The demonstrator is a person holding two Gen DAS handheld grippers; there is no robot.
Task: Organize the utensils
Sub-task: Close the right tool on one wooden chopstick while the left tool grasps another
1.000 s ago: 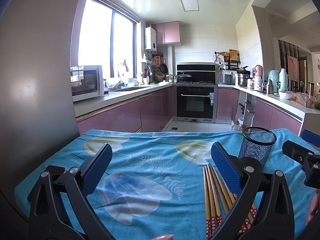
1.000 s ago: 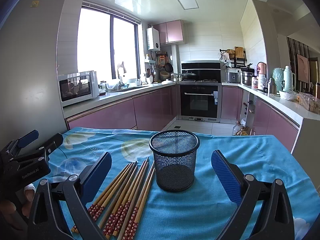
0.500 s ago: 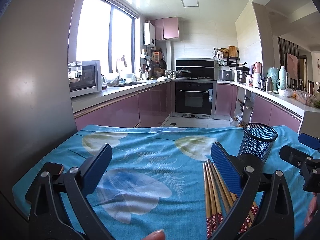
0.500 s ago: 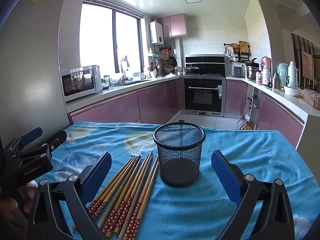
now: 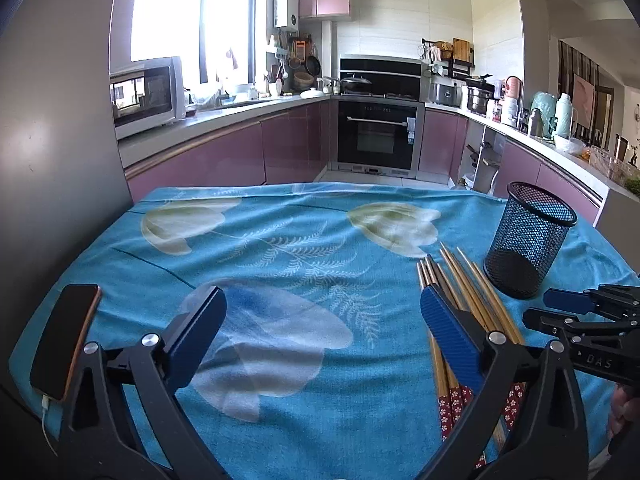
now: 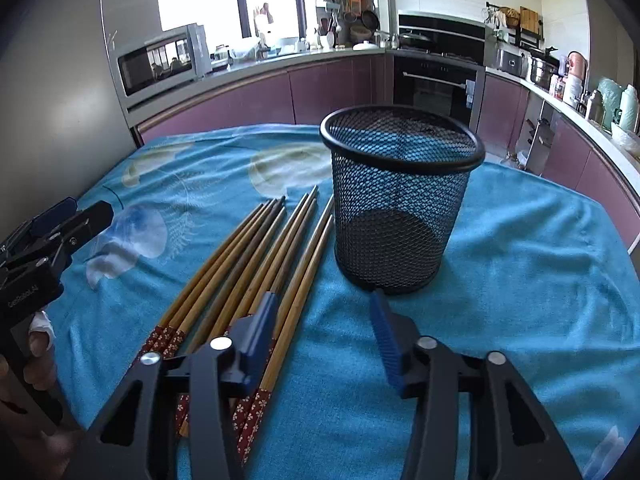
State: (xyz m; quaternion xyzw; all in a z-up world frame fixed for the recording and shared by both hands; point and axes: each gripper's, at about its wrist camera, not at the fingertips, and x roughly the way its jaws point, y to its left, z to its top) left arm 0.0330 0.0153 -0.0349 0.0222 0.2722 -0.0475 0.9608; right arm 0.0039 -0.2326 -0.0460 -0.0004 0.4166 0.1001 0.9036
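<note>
Several wooden chopsticks [image 6: 256, 276] with red patterned ends lie side by side on the blue tablecloth, left of an empty black mesh cup [image 6: 400, 196]. My right gripper [image 6: 324, 336] is open and partly narrowed, low over the cloth, its left finger above the chopsticks' right side, just before the cup. My left gripper [image 5: 320, 324] is wide open and empty over the cloth; its right finger hides part of the chopsticks [image 5: 464, 284]. The cup [image 5: 528, 236] stands at its right, and the right gripper [image 5: 576, 312] shows at the right edge.
A phone [image 5: 64, 340] with a cable lies at the table's left front edge. The left gripper [image 6: 52, 232] and a hand show at the left in the right wrist view. Kitchen counters, an oven and a microwave stand behind the table.
Both grippers have tilted down and moved forward over the table. My right gripper has narrowed and dropped toward the chopsticks beside the cup. The phone has come into the left view.
</note>
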